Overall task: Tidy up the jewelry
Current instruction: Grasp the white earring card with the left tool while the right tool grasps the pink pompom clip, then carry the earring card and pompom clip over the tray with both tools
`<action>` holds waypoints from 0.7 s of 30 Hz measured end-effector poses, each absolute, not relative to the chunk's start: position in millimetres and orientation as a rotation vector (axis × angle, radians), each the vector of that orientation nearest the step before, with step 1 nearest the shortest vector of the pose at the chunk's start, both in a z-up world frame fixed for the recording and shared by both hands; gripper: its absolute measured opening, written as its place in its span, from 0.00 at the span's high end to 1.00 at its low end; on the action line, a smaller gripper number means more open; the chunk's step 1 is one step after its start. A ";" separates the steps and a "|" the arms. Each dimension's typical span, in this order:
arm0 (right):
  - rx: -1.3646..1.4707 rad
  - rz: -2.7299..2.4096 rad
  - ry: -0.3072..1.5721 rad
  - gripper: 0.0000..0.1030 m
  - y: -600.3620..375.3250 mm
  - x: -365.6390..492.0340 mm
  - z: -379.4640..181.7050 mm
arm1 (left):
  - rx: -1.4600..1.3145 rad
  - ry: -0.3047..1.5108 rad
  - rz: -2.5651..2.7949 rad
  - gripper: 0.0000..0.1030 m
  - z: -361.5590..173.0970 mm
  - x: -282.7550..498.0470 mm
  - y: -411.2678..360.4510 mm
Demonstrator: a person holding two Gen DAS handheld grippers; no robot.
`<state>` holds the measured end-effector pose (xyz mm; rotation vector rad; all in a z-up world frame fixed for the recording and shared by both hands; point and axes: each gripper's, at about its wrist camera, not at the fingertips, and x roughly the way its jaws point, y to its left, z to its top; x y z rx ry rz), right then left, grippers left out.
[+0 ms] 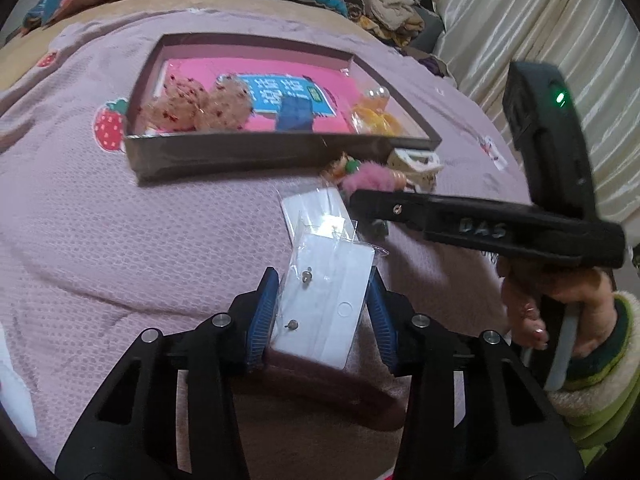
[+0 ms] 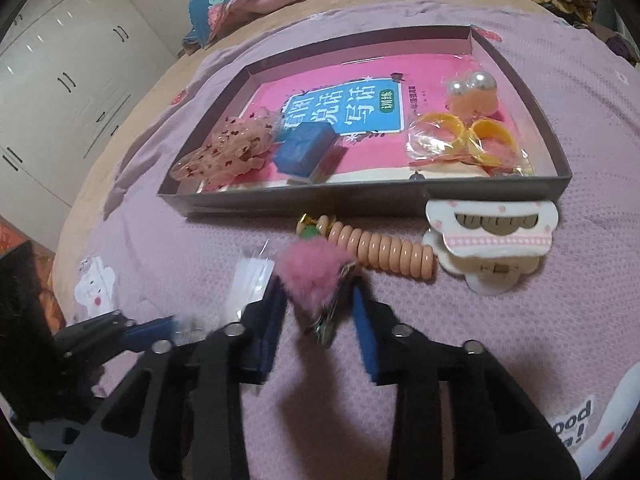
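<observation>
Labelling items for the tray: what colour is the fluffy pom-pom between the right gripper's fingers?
Pink. The pom-pom shows best in the right wrist view.

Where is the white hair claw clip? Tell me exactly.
In the right wrist view, the white hair claw clip lies on the pink bedspread just outside the grey tray's near right corner, right of the peach coil hair tie.

Left gripper point(image 1: 324, 312) low centre, blue pads point(image 1: 264, 320) on either side of a white earring card point(image 1: 332, 312) in a clear sleeve; pads look to touch its edges. A second white card point(image 1: 316, 212) lies just beyond it. Grey tray point(image 1: 256, 156) on the pink bedspread point(image 1: 120, 240) holds a pink book point(image 1: 280, 100) and hair pieces. Pink pompom point(image 1: 368, 180) and white hair claw point(image 1: 416, 164) lie just in front of the tray. Right gripper point(image 1: 480, 224), held by a hand point(image 1: 560, 300), reaches in near the pompom; its jaws are hidden.
</observation>
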<state>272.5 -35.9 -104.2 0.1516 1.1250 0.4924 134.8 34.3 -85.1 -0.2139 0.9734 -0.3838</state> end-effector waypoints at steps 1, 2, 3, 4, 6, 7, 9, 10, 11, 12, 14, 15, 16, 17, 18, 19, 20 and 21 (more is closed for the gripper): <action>0.148 0.491 1.124 0.74 -35.3 273.4 -104.9 | -0.218 0.969 -0.381 0.65 -83.8 135.3 35.9; 0.138 0.489 1.117 0.75 -34.6 273.1 -104.7 | -0.219 0.962 -0.373 0.65 -82.1 135.7 37.9; 0.132 0.487 1.110 0.76 -34.8 272.7 -104.1 | -0.219 0.954 -0.363 0.65 -80.4 135.9 39.8; 0.126 0.487 1.101 0.77 -34.8 271.5 -103.0 | -0.221 0.949 -0.357 0.65 -79.1 136.3 41.8; 0.111 0.484 1.088 0.77 -34.2 269.6 -101.2 | -0.232 0.942 -0.345 0.65 -77.1 137.5 46.1; 0.102 0.481 1.081 0.77 -34.8 268.1 -99.8 | -0.233 0.938 -0.336 0.65 -76.0 137.9 48.1; 0.091 0.474 1.066 0.78 -36.7 265.5 -96.5 | -0.226 0.926 -0.317 0.65 -72.7 138.2 50.9; 0.085 0.471 1.055 0.78 -38.7 263.2 -93.7 | -0.224 0.922 -0.310 0.65 -71.0 138.7 51.8; 0.082 0.468 1.047 0.78 -40.4 261.6 -91.6 | -0.224 0.919 -0.307 0.65 -69.7 138.8 53.2; 0.079 0.463 1.038 0.78 -41.7 259.9 -89.1 | -0.224 0.916 -0.303 0.65 -68.4 139.1 54.3; 0.077 0.456 1.019 0.78 -47.5 255.8 -83.2 | -0.213 0.905 -0.289 0.65 -63.9 139.5 55.1; 0.077 0.450 1.009 0.78 -51.2 253.8 -80.0 | -0.207 0.900 -0.284 0.65 -61.4 139.6 55.4; 0.078 0.445 1.000 0.78 -55.1 251.7 -77.0 | -0.202 0.894 -0.279 0.65 -59.4 139.3 56.1; 0.078 0.440 0.992 0.78 -58.2 250.2 -74.8 | -0.198 0.890 -0.275 0.65 -57.1 139.7 56.7; 0.078 0.434 0.984 0.78 -62.0 248.5 -72.1 | -0.194 0.885 -0.270 0.65 -54.5 140.3 56.9; 0.078 0.429 0.975 0.78 -65.8 246.8 -69.0 | -0.191 0.882 -0.268 0.65 -52.6 140.1 58.1; 0.076 0.425 0.967 0.78 -68.9 245.7 -66.3 | -0.188 0.878 -0.264 0.65 -50.2 140.3 58.2; 0.074 0.419 0.956 0.78 -72.5 244.1 -63.1 | -0.187 0.873 -0.260 0.65 -48.0 140.7 58.3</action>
